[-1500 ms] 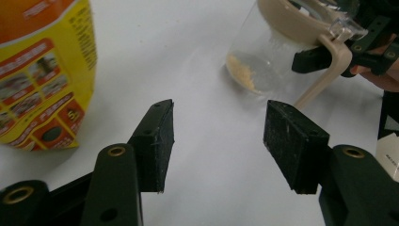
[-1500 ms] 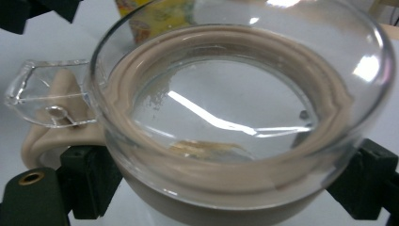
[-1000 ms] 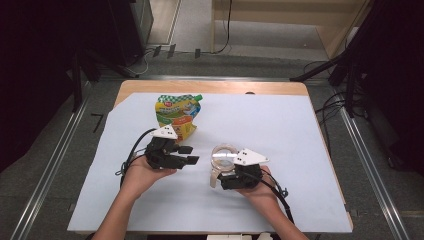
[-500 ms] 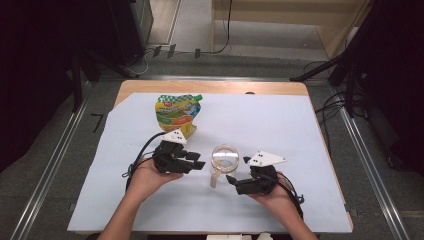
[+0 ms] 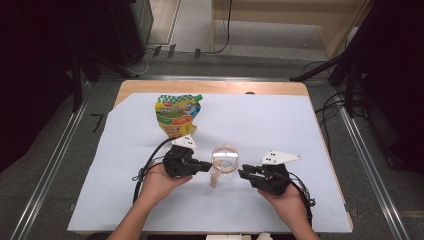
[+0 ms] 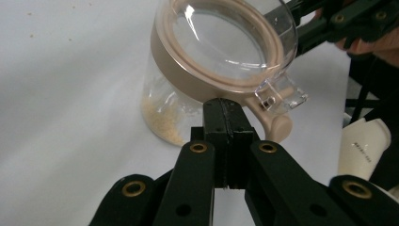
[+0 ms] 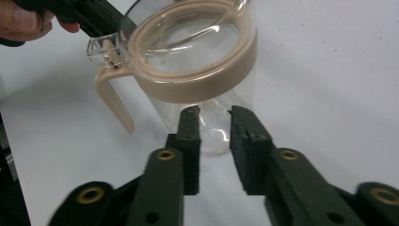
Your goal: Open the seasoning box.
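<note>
You are pressing the left gripper [image 6: 225, 115], jaws squeezed together and empty, against the jar [image 5: 224, 163] at mid-table, seemingly bracing it. Your right gripper [image 7: 214, 123], jaws just narrowed to a small empty gap, is facing the jar's other side, near the spouted pouch [image 5: 176, 115].

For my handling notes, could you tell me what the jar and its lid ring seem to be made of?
The jar looks like clear, glossy plastic or possibly glass: the sheet shows through its wall. The lid ring and handle look like matte beige plastic, opaque and smooth.
</note>
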### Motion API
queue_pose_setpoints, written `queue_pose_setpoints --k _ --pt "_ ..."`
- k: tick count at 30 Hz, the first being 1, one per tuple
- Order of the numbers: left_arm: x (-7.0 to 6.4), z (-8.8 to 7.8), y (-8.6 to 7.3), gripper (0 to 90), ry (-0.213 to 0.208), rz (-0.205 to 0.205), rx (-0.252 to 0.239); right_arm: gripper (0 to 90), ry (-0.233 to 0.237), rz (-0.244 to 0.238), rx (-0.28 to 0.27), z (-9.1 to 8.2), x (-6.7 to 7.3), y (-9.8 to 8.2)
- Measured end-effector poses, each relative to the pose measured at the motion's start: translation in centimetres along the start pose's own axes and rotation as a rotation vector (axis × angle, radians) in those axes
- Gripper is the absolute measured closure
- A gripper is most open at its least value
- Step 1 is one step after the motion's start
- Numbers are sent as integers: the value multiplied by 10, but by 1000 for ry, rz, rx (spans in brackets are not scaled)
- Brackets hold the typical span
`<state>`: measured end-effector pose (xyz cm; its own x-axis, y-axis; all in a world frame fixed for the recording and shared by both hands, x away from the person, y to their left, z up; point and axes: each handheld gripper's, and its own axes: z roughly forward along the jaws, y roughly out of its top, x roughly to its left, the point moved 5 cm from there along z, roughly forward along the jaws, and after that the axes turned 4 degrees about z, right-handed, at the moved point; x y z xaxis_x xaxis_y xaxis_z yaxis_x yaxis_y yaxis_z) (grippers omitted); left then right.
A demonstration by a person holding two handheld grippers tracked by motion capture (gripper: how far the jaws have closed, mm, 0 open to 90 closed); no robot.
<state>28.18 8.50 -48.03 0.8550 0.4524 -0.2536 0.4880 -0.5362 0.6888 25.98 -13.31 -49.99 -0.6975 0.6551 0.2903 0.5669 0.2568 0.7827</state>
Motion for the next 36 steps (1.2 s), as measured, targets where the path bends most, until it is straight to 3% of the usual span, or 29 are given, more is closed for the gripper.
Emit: queue_pose_setpoints --k 4,8,16,28,31,36 --pt "-4 3 -1 900 -8 21 20 860 13 -8 -19 -1 6 2" --pt "-10 5 -1 900 2 48 36 864 2 -44 -21 1 11 3" --pt "-13 6 -2 900 -16 38 36 880 -20 -57 -10 4 9 0" --pt "-30 21 5 900 -40 71 24 900 -75 -17 -32 1 -4 1" --pt "-36 28 7 900 -64 65 18 900 -87 -22 -30 -1 -6 0" --pt "-43 36 10 900 -81 68 17 900 -85 -9 -40 -8 -6 -1"
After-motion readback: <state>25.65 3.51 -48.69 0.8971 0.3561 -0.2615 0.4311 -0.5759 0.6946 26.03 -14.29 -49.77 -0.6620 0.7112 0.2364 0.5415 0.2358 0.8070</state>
